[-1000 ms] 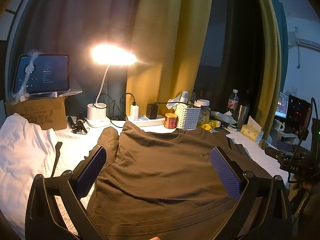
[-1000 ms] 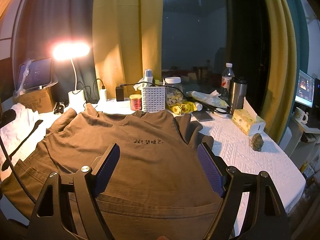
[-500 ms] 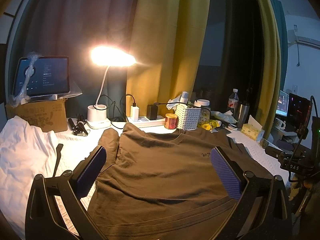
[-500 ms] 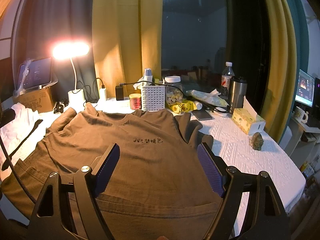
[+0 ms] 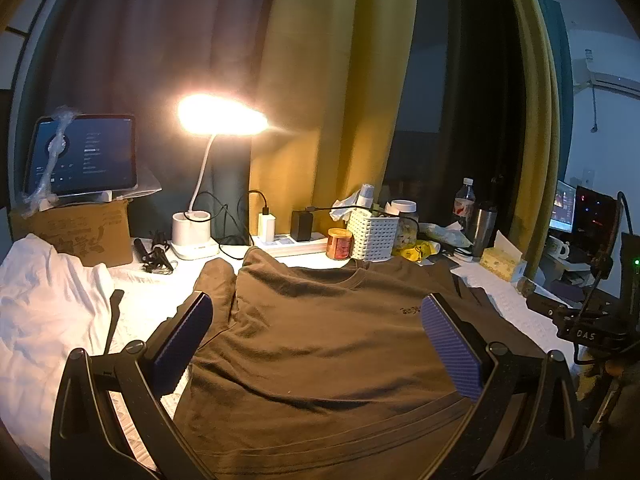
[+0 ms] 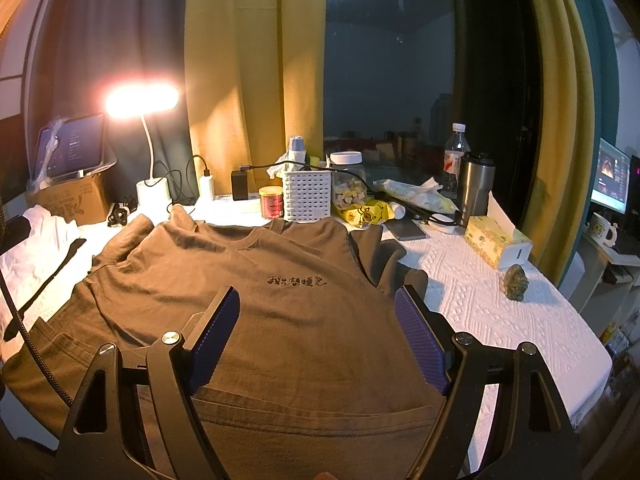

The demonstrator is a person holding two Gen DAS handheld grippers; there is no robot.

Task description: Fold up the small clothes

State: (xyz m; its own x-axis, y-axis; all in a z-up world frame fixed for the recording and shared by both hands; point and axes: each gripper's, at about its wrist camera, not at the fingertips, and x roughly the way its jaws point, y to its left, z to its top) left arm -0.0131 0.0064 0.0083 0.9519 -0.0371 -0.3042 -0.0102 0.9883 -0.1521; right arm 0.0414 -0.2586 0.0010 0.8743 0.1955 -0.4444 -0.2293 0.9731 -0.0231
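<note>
A brown T-shirt (image 5: 320,344) lies spread face up on the white table cover, collar toward the back, hem toward me; it also shows in the right wrist view (image 6: 256,320) with dark lettering on the chest. Its left sleeve (image 5: 216,284) is bunched, and its right sleeve (image 6: 384,260) is folded in. My left gripper (image 5: 316,320) is open and empty above the shirt's lower left part. My right gripper (image 6: 316,312) is open and empty above the shirt's lower right part, near the hem.
White cloth (image 5: 44,304) lies at the left. A lit desk lamp (image 5: 192,232), power strip, tablet on a cardboard box (image 5: 76,228), white basket (image 6: 308,196), jars, bottle, steel tumbler (image 6: 474,188), tissue box (image 6: 496,246) and a small stone (image 6: 516,278) line the back and right.
The left wrist view has tilted slightly, so the scene sits a little lower in frame. The shirt and the right gripper have not moved.
</note>
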